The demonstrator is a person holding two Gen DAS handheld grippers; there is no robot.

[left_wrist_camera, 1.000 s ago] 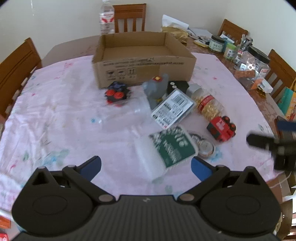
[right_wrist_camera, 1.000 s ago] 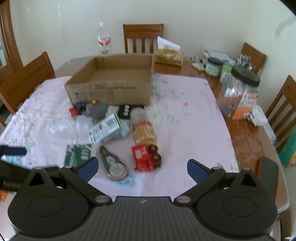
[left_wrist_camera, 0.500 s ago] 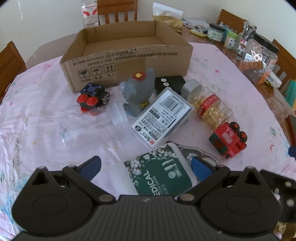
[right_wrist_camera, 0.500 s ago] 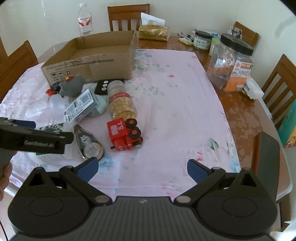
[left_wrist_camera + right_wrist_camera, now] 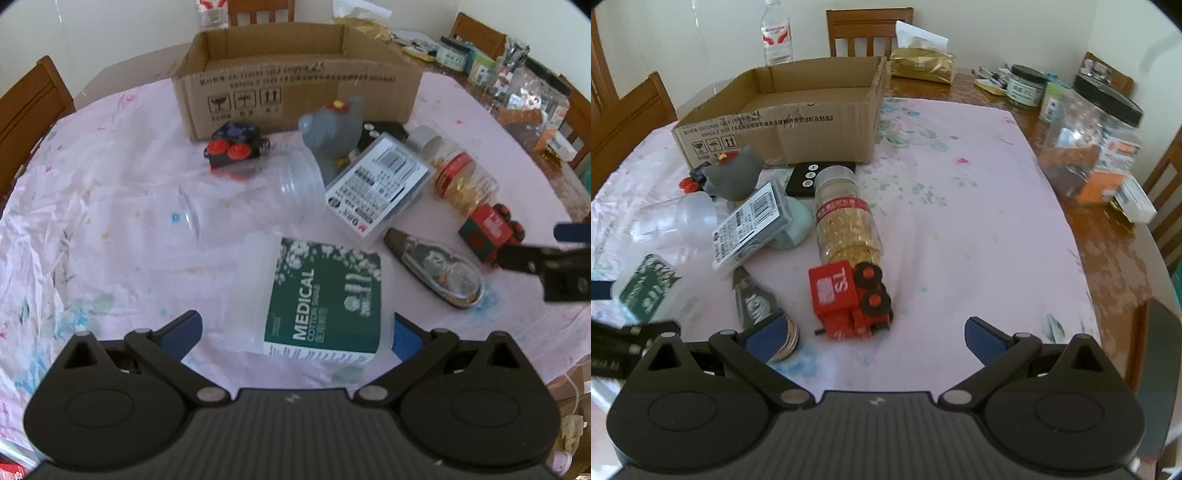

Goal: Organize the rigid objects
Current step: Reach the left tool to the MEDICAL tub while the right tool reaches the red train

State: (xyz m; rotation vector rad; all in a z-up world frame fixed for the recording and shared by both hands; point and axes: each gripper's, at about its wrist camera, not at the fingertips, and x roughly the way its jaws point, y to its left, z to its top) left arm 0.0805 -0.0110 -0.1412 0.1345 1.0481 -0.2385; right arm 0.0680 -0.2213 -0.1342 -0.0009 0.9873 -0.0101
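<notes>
Left gripper (image 5: 293, 332) gapes around the near end of the medical swab box (image 5: 317, 295) — ease forward, then close squarely; right gripper (image 5: 873, 334), also apart, faces the red toy train (image 5: 849, 299); cardboard box (image 5: 295, 79) waits far behind.

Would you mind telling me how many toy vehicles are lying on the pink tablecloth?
2: a red toy train beside the capsule bottle, and a black toy car with red wheels in front of the cardboard box. Others may be hidden.
</notes>
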